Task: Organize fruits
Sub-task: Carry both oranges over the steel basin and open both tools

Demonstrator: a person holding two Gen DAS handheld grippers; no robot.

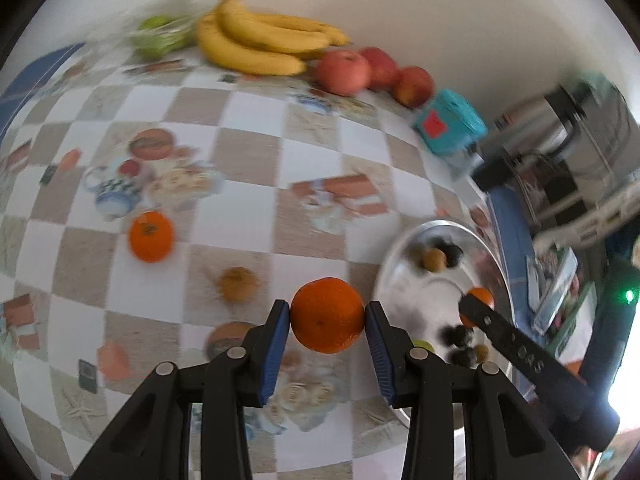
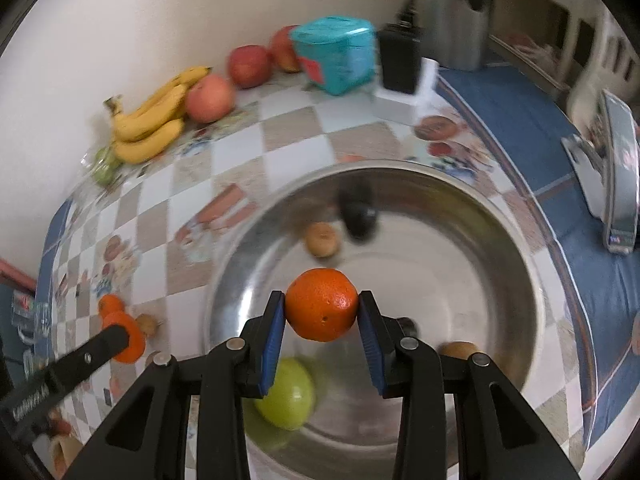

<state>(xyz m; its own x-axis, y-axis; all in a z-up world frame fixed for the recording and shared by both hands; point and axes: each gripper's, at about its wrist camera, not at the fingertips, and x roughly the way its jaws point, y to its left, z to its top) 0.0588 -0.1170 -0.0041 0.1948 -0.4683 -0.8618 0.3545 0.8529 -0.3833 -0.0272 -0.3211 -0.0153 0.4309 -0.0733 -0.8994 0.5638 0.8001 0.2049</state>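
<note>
- Steel bowl (image 2: 500,280) lies directly under your right gripper (image 2: 322,310), whose jaws are clamped on an orange (image 2: 322,304)
- Your left gripper (image 1: 327,316), clamped on its own orange (image 1: 327,314), hangs over the tablecloth (image 1: 256,128), with the bowl off to its right

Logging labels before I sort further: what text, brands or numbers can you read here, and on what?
"ORS", roughly: embossed on one of the right gripper fingers; any other letters are unreadable.
Embossed lettering on one of the left gripper fingers: too blurred to read.
Red label on the teal box: too blurred to read.
</note>
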